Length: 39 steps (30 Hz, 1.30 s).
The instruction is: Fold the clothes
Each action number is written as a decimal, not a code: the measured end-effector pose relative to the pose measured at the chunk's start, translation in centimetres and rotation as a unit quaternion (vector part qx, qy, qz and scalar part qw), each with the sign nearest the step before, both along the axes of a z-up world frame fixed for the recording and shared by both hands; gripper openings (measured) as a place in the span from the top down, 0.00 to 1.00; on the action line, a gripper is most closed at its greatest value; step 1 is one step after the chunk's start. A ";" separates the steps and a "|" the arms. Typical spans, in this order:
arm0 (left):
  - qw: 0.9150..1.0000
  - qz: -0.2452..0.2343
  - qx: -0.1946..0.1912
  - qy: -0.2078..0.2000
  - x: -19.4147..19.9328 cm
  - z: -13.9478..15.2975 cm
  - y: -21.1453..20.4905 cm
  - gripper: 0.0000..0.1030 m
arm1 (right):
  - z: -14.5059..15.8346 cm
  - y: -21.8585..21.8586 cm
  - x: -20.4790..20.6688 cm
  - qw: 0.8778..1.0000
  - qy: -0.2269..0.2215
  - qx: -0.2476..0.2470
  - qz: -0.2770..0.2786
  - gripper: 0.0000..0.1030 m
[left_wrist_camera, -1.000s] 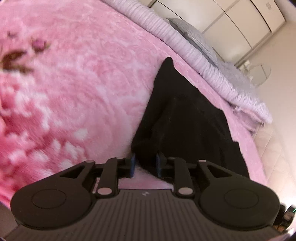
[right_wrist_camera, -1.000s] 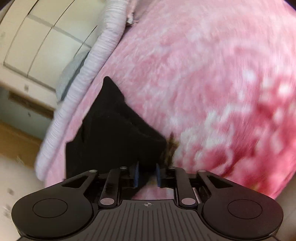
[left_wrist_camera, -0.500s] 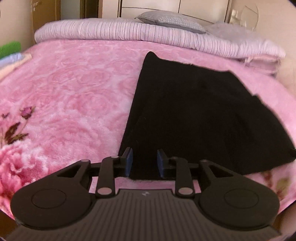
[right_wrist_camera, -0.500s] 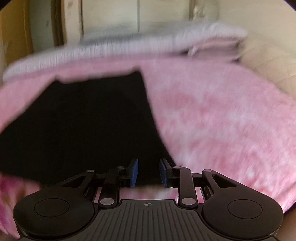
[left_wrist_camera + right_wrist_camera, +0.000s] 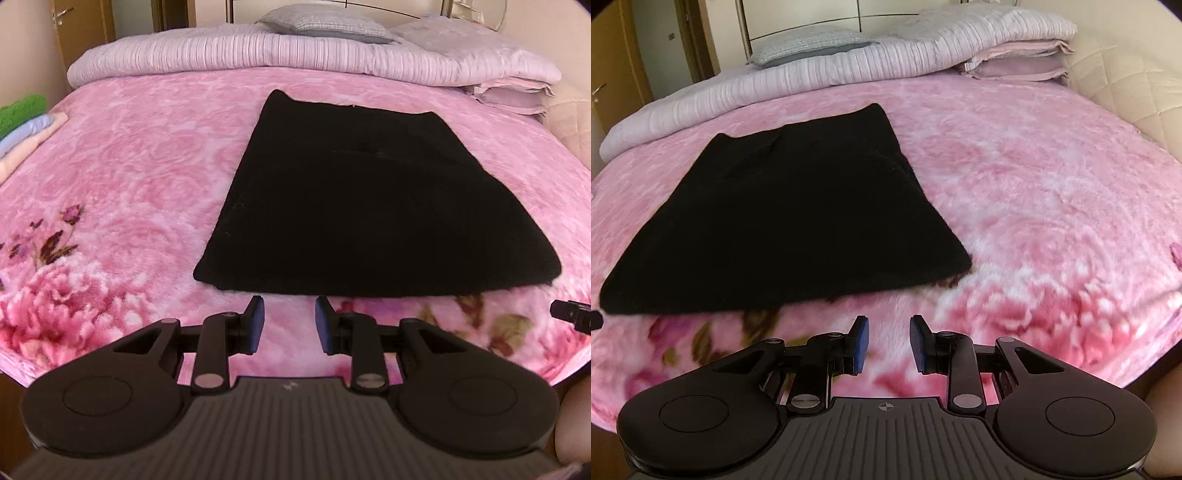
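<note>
Covering the whole bed, a fluffy pink floral blanket [image 5: 140, 177] carries a flat black knitted garment [image 5: 369, 206], folded into a rough rectangle and lying toward the middle, its near hem close to the bed's front edge. A striped lilac quilt roll [image 5: 258, 55] is laid along the head edge.

Judged from the plush pile, the garment could be dragged or rucked if a corner is pinched together with blanket fibres; a skewed fold would follow if the two near corners are lifted unevenly. Nothing is gripped at present: the left gripper [image 5: 289, 321] is seen with its jaws opening and only blanket between them, just short of the near hem, and the right gripper [image 5: 888, 341] stands parted and empty, beside the garment's near right corner.

A small stack of folded clothes, green, blue and peach [image 5: 26, 125], at the bed's left edge is shown only by the left wrist view. The quilted cream headboard padding [image 5: 1126, 81] past the right edge is far better shown by the right wrist view.
</note>
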<state>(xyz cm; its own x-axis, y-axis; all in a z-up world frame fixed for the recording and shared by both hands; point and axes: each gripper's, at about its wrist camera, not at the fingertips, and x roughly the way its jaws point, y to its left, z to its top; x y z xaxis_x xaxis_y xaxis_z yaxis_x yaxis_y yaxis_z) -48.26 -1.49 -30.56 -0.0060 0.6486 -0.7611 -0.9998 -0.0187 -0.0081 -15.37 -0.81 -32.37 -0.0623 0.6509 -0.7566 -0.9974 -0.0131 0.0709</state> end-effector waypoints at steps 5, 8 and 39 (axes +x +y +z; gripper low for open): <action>1.000 0.000 0.016 0.002 0.3 1.8 -2.9 0.71 | 1.7 -2.9 -0.2 1.000 -0.006 0.019 -0.002 0.72; 1.000 -0.006 0.026 0.010 0.5 2.6 -4.9 0.69 | 2.6 -4.4 -0.1 1.000 -0.001 0.025 -0.009 0.72; 0.999 -0.017 0.042 0.027 1.1 3.9 -9.2 0.66 | 4.6 -8.0 -2.9 0.998 -0.014 0.050 0.033 0.72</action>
<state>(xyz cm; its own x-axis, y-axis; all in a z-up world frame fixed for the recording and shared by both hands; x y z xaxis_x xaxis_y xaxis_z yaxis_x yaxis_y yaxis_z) -47.17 -10.67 -26.68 -0.0223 0.7102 -0.7037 -0.9989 0.0130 0.0448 -18.30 -8.81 -27.77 -0.0879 0.7181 -0.6904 -0.9956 -0.0850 0.0384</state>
